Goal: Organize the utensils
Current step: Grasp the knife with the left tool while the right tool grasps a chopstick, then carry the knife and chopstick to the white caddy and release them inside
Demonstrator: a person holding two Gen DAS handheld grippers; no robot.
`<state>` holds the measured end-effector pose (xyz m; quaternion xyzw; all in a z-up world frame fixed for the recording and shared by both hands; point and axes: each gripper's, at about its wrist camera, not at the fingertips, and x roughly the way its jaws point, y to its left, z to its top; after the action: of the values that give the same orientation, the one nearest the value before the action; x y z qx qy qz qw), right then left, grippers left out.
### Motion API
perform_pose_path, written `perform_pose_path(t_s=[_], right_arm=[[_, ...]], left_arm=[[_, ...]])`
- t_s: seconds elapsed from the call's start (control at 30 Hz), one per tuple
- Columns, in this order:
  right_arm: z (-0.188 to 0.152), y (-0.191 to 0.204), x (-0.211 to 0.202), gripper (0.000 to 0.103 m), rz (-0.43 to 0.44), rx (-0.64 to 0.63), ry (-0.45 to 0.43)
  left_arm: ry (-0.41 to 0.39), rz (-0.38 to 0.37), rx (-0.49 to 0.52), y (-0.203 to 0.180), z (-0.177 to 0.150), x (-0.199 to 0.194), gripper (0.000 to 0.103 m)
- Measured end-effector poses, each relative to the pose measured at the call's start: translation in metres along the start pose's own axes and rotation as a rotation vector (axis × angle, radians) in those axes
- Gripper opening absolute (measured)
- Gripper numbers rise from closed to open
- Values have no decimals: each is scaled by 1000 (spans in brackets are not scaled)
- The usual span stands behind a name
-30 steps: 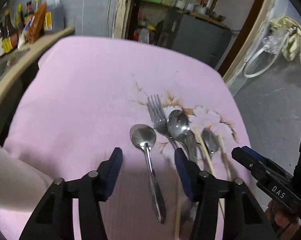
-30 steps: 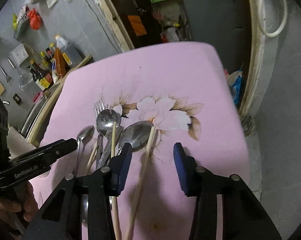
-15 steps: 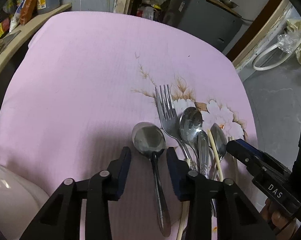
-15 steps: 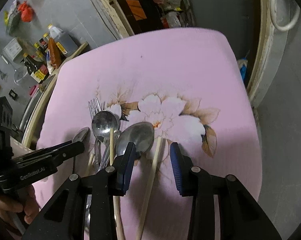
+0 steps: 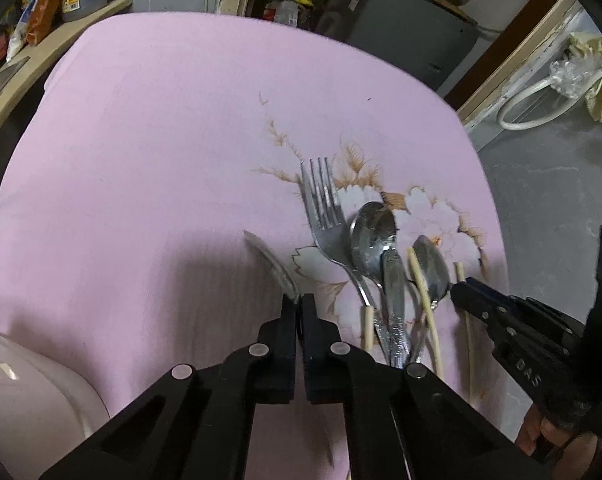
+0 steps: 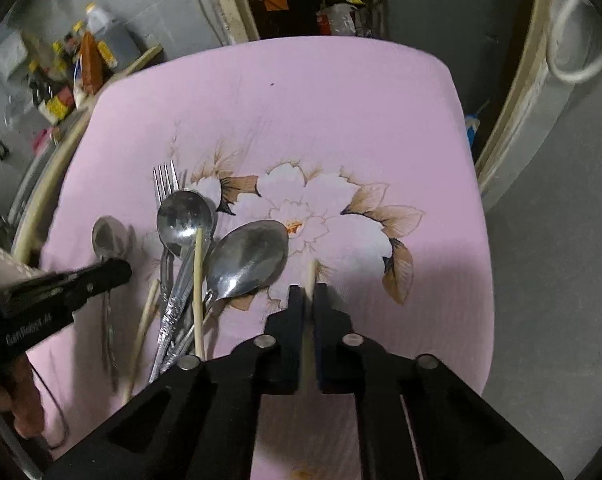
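Utensils lie on a pink flowered cloth (image 5: 161, 152). My left gripper (image 5: 299, 300) is shut on a small steel spoon (image 5: 271, 260), whose bowl is turned on edge above the cloth; it also shows in the right wrist view (image 6: 109, 236). My right gripper (image 6: 309, 292) is shut on a wooden chopstick (image 6: 311, 272), its tip poking out past the fingers. A fork (image 5: 323, 204), a round spoon (image 5: 373, 232), a large spoon (image 6: 249, 256) and other chopsticks (image 6: 198, 280) lie in a loose pile between the grippers.
A pale pink rounded container (image 5: 25, 396) sits at the lower left. A wooden counter with bottles (image 5: 37, 8) runs along the left. A dark cabinet (image 5: 397, 28) stands behind the table. Grey floor (image 5: 553, 184) drops off to the right.
Both grippers were open a second ago and have closed. The left has shut on the small spoon and tipped it on edge. The right has shut on the rightmost chopstick.
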<state>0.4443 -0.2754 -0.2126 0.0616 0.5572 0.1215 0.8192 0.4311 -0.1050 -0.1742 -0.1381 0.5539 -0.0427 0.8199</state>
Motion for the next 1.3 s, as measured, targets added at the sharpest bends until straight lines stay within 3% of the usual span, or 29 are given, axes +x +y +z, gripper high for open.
perform_pose_path(t_s=[0.17,0.23,0.57,0.97,1.3], right_arm=[[-8,-20,-16,4,140,140,-49],[-15,-25,-36,4,218,191,-122],[-40,-15,-120,4,365,262,-471],[-34,82,-192,4,433,219,-758],[-8,185,-199,4,452,121,-859]], left_arm=[[-70,-39,38,-7,-6,-21,3],[-107,-56,57,-10,-9,-32,3],[-293,-144,126,-17,-20,-109,3],[-484,-160,175,29,-22,-218,3],[-636,-85,115,129,-22,-284,3]])
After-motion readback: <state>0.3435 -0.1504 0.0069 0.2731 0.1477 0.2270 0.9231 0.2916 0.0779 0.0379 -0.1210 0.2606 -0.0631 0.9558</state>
